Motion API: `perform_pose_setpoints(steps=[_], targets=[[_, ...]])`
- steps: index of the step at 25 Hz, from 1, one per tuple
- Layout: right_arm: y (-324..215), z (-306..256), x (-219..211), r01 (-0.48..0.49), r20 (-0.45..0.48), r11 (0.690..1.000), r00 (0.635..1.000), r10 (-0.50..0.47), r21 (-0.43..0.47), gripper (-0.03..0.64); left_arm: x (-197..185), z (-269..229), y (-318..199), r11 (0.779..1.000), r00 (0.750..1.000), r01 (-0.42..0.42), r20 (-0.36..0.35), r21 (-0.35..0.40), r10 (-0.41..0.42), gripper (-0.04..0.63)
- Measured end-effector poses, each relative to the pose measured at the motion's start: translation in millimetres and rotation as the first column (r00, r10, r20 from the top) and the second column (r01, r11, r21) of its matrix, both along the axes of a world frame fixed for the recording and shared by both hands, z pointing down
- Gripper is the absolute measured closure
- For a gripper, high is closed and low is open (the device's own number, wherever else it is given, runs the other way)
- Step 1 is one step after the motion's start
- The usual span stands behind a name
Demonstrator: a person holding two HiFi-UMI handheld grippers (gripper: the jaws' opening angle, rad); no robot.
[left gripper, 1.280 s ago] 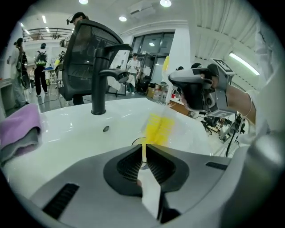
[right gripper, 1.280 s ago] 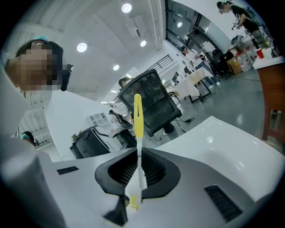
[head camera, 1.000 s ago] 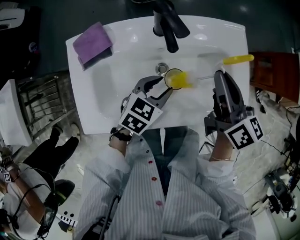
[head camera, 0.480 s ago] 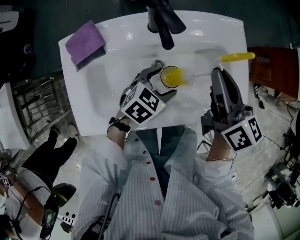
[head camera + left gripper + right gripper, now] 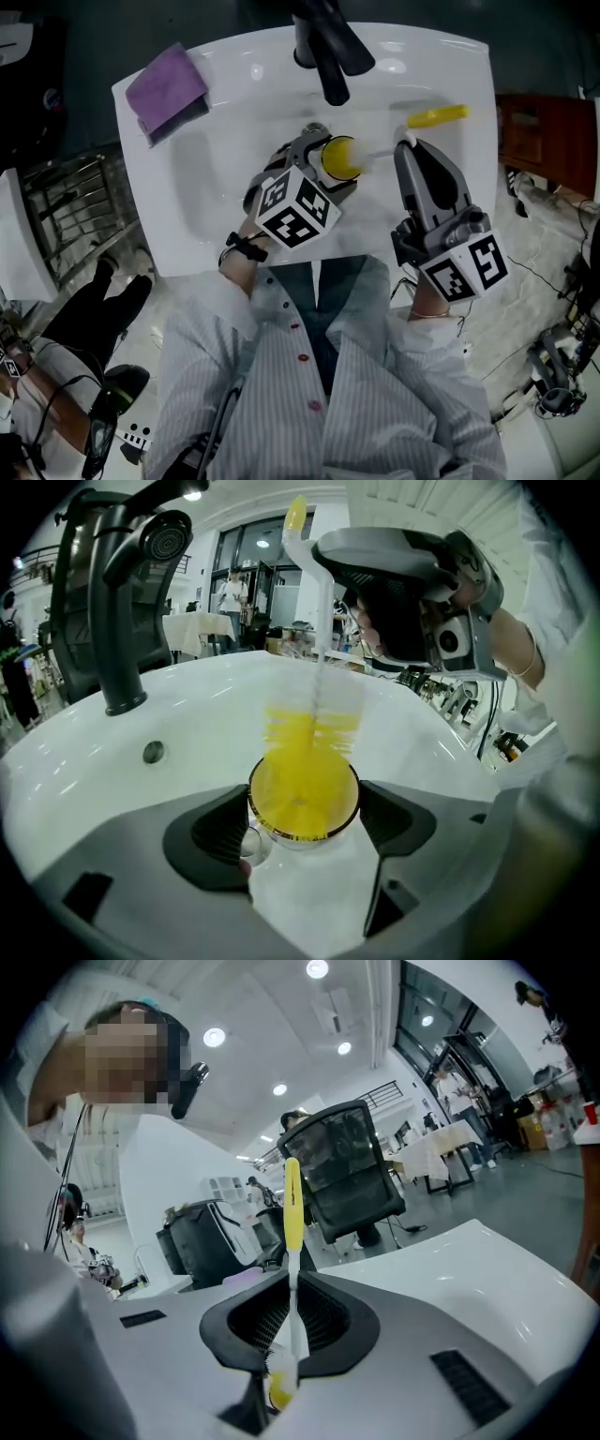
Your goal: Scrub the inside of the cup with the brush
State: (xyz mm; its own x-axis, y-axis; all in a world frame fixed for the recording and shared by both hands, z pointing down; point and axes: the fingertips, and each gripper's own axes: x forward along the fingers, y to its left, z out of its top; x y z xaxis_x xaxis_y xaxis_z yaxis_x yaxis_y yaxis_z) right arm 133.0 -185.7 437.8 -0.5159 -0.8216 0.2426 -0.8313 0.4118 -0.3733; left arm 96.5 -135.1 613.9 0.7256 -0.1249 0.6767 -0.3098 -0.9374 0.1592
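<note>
Both tools are sitting closer together than a moment ago. My left tool (image 5: 323,162) has dropped forward into the sink (image 5: 216,197) from the near side. My right tool (image 5: 405,148) has slid leftward, swinging the yellow handle end of the brush (image 5: 307,738) in toward the middle of the basin.

The left jaws have just been opening wide, and the cup (image 5: 298,841) is now standing between them, one pad just beside each wall. I am reading them as open around it rather than clamped. I am bracketing the cup this way so it cannot skid across the slick white basin while I work. It is sitting on the basin floor just in front of the black faucet (image 5: 328,56), and the yellow bristles are filling its mouth right up to the rim.

My right tool is pinching the brush's thin white stem between closed jaws, well up from the bristles. That way the head is reaching into the cup while the tool itself is keeping clear of the rim. A purple cloth (image 5: 169,89) is lying on the far left corner of the sink, out of the way.

I am judging the scrubbing to be under way, with the cup wanting a firmer hold before any hard strokes.
</note>
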Motion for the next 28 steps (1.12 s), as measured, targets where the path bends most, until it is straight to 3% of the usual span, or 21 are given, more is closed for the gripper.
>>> perform_pose_setpoints(steps=[11,21,28], targets=[[-3.6,37.8,-28.0,0.188,-0.183,0.982,0.965,-0.188,-0.019,0.565,1.1,-0.7,0.7,1.0,1.0,0.004,-0.013,0.008,-0.004,0.221],[33.0,41.1,-24.8,0.267,-0.216,0.961,0.937,-0.275,-0.068,0.565,0.8,0.7,1.3,1.0,1.0,0.014,-0.02,-0.015,-0.014,0.221],[42.9,34.2,-58.3,0.323,-0.216,0.945,0.921,-0.326,-0.048,0.563,1.1,0.8,1.5,1.0,1.0,0.012,-0.022,-0.021,-0.012,0.221]])
